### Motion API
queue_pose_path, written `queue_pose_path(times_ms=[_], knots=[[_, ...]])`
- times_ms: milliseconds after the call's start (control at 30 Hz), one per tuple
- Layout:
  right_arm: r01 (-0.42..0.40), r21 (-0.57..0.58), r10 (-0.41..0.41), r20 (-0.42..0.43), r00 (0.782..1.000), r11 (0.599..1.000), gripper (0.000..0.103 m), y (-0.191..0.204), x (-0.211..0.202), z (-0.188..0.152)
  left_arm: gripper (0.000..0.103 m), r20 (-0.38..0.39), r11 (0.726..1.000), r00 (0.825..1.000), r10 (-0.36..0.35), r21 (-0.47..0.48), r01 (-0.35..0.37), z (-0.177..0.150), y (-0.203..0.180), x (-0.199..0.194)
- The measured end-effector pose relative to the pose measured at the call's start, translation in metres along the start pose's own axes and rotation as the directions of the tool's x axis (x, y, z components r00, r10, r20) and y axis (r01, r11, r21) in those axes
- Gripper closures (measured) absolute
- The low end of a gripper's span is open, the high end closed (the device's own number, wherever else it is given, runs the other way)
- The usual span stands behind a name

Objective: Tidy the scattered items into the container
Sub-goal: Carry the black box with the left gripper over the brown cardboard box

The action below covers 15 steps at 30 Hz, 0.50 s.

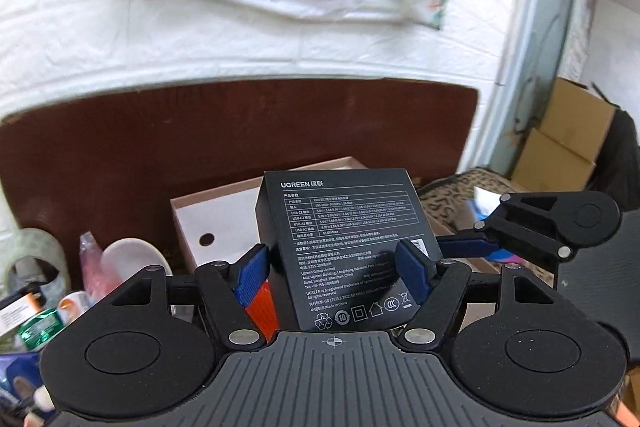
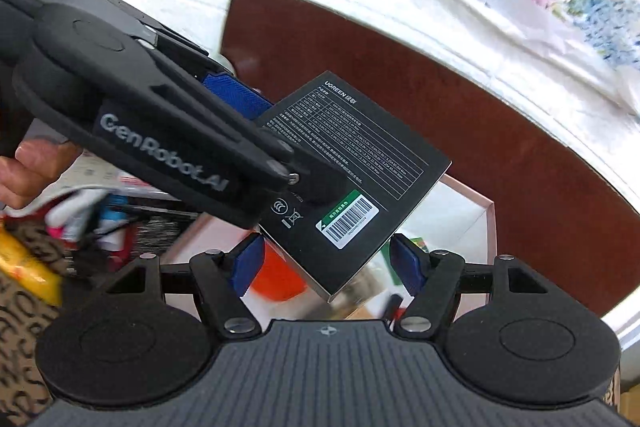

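Matte black rectangular carton (image 1: 340, 247) clamped between ribbed blue pads of left tongs (image 1: 338, 273); right tongs (image 2: 326, 265) apart.

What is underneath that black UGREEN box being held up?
Under the black UGREEN box sits an open pink-rimmed container with something orange inside. The box hides most of the container's contents.

Two close wrist views, sharing black box (image 1: 344, 243)

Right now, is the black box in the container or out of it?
Out. The black box is held in the air by the left tool, above the pink container.
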State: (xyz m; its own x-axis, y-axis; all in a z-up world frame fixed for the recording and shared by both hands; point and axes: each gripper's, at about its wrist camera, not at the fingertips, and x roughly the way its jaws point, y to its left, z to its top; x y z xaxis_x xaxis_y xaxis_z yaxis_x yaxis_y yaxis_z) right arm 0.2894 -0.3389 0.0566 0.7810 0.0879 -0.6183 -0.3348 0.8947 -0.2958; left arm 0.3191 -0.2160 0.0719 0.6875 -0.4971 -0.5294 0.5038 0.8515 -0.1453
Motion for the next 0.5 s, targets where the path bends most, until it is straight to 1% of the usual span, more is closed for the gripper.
queue_pose_path(times_ms=[167, 300, 500], knots=[[-0.033, -0.003, 0.033, -0.054, 0.998, 0.999, 0.03, -0.022, 0.051, 0.01, 0.032, -0.025, 0.999, 0.999, 0.037, -0.005, -0.037, 0.007, 0.02, 0.045], [-0.059, -0.03, 0.056, -0.094, 0.994, 0.998, 0.03, -0.027, 0.089, 0.013, 0.032, -0.063, 0.998, 0.996, 0.061, -0.025, -0.063, 0.004, 0.04, 0.075], [-0.102, -0.043, 0.096, -0.129, 0.987, 0.994, 0.03, -0.033, 0.128, 0.011, 0.031, -0.111, 0.996, 0.991, 0.08, -0.04, -0.085, -0.003, 0.058, 0.105]])
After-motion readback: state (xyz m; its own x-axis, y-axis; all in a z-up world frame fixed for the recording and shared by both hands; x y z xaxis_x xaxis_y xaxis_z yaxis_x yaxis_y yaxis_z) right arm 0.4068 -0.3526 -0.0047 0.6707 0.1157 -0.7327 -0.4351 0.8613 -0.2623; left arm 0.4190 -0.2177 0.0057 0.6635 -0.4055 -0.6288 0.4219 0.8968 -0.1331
